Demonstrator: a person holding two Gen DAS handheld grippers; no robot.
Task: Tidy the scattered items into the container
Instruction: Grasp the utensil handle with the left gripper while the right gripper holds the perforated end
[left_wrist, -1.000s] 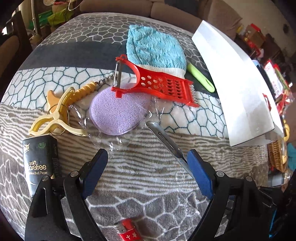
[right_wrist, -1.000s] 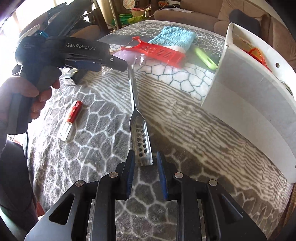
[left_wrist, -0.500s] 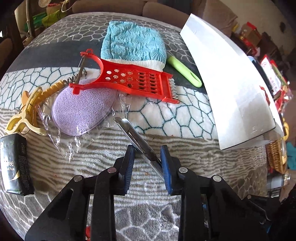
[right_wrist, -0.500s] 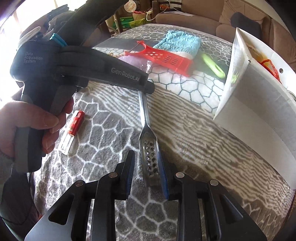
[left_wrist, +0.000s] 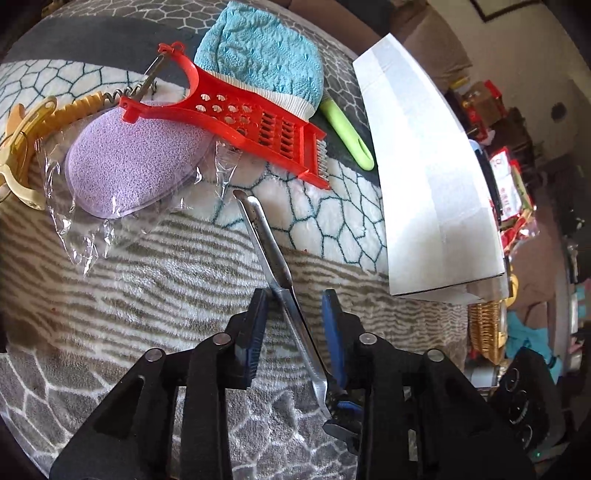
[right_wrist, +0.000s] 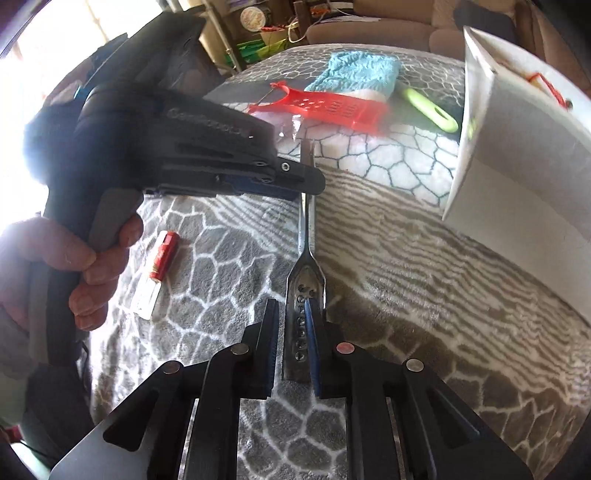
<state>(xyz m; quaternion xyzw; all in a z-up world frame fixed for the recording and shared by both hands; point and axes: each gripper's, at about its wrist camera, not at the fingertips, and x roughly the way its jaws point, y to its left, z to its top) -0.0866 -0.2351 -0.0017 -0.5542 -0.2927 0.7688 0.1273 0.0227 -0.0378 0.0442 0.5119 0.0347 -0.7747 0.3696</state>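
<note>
A long steel tool with a perforated head (right_wrist: 301, 295) lies along the patterned blanket. My right gripper (right_wrist: 291, 306) is shut on that head. The tool's handle (left_wrist: 266, 240) runs between the pads of my left gripper (left_wrist: 294, 299), whose jaws are opening and no longer pinch it. In the right wrist view a hand holds the left gripper (right_wrist: 310, 182) over the handle. The white paper bag (left_wrist: 424, 166) (right_wrist: 517, 177) stands to the right.
Beyond the tool lie a red grater-peeler (left_wrist: 236, 114), a blue cloth (left_wrist: 266, 59), a green handle (left_wrist: 347, 129), a wrapped purple sponge (left_wrist: 136, 162) and a yellow clip (left_wrist: 22, 147). A red lighter (right_wrist: 162, 254) lies at left. Clutter stands past the bag.
My left gripper closed around the tool's handle, then its jaws parted again. The right gripper slid forward over the perforated head and shut on it.
</note>
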